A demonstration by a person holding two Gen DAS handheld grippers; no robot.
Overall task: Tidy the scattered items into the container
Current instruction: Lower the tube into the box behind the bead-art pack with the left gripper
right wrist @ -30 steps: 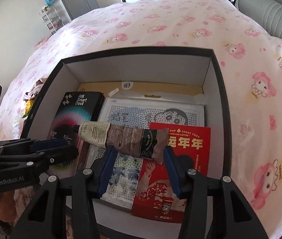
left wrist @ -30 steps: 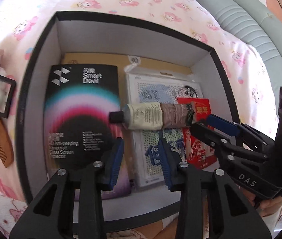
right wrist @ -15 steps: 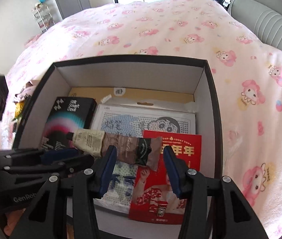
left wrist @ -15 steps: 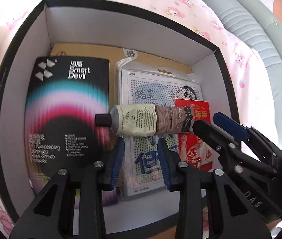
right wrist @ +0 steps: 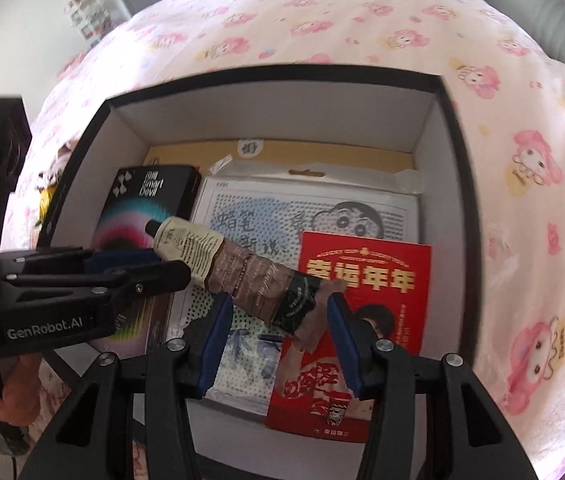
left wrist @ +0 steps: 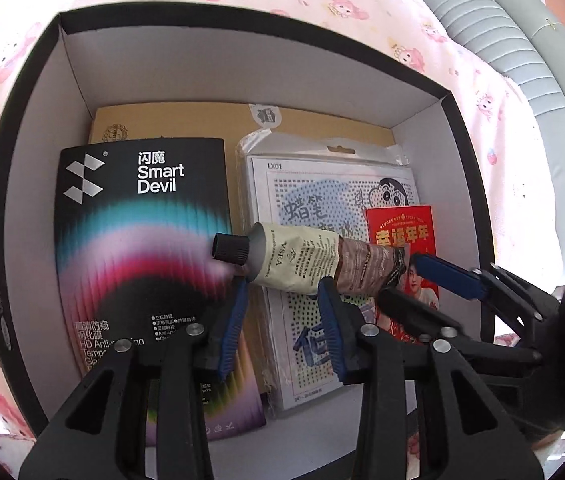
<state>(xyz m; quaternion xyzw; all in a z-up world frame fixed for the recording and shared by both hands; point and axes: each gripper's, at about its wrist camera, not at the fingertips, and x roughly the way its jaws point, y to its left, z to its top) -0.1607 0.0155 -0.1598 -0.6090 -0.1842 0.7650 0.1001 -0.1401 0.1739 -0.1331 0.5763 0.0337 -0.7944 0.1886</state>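
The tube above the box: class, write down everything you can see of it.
The tube is a soft, crinkled squeeze tube with a black ribbed cap, a cream printed label near the cap and a brown, then dark green, crimped tail. It lies roughly level, across the open black box, above the flat packages inside. The left claw has its pads at the cream end and the right claw at the tail; whether the pads press it cannot be told.

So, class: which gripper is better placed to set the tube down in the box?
Right, probably. The right gripper has its jaws around the crimped end of the tube above the box, apparently gripping it. The left gripper, jaws opening, only meets the tube's edge near its cap.
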